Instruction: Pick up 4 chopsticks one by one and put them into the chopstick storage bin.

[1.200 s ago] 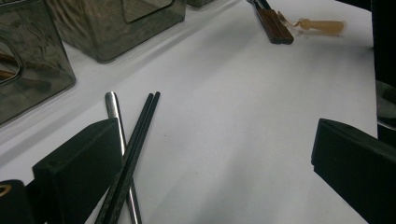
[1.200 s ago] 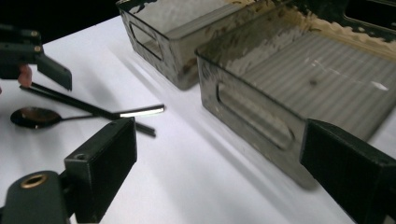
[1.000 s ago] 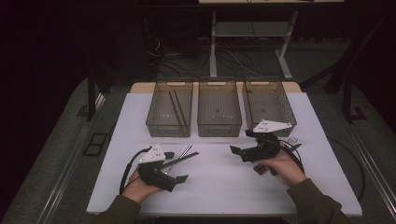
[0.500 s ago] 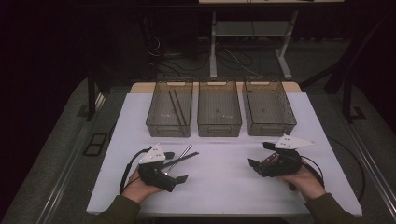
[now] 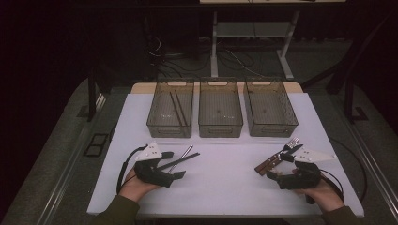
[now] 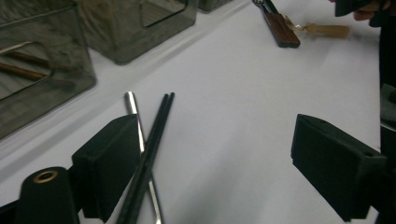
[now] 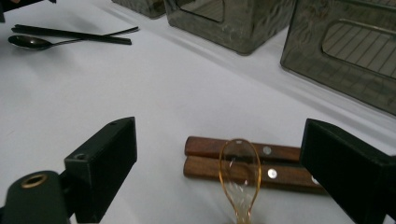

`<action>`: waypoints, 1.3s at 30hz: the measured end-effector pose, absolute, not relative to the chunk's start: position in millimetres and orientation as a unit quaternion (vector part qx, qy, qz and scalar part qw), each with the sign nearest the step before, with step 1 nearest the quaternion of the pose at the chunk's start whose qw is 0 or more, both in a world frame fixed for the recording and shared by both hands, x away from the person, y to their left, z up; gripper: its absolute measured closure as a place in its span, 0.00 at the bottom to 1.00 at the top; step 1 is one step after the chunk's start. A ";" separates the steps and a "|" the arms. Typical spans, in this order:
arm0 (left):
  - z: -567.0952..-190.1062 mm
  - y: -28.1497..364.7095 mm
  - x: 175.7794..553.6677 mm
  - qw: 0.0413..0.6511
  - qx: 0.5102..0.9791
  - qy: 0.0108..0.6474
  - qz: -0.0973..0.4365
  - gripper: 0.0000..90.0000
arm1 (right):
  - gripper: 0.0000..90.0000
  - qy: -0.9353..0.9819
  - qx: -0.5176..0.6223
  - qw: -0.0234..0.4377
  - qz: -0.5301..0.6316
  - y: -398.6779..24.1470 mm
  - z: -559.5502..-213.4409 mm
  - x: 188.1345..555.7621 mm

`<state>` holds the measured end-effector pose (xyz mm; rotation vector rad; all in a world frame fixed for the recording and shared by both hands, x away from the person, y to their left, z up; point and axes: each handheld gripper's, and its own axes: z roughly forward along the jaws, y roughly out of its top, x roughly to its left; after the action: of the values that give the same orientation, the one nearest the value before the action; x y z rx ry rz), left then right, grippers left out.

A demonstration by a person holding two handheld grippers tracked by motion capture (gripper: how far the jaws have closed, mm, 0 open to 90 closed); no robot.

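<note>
My left gripper (image 5: 174, 165) (image 6: 215, 154) lies low at the front left of the white table (image 5: 225, 187). Its jaws are open and have just been closing. A pair of black chopsticks (image 5: 180, 161) (image 6: 156, 135) and a metal spoon (image 5: 185, 152) (image 6: 133, 109) lie between them, close to the left jaw, unpressed. At the front right, my right gripper (image 5: 278, 167) (image 7: 219, 158) stands open over a wooden-handled fork and knife (image 5: 270, 164) (image 7: 289, 177). A clear amber spoon (image 7: 239, 163) rests across the handles, between the jaws.
Three smoky see-through bins stand in a row at the back: left (image 5: 169, 129), middle (image 5: 220, 129), right (image 5: 272, 129). The left one holds brown chopsticks (image 5: 177, 107). Bare white tabletop stretches between the two grippers. Table legs and cables lie beyond.
My right gripper has come away from the right bin, moving right and toward the table's front edge, low behind the fork and knife. The left hand has stayed put.
</note>
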<state>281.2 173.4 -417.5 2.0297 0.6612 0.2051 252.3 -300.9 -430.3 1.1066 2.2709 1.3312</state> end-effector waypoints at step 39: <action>-438.0 238.4 297.5 0.388 0.860 0.325 0.066 0.87 | 0.12 0.793 0.384 0.133 0.454 -300.8 -436.1 245.8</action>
<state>297.5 238.4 -438.0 2.1865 0.8274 0.1678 245.8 -300.8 -436.1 1.1143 2.3002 1.3173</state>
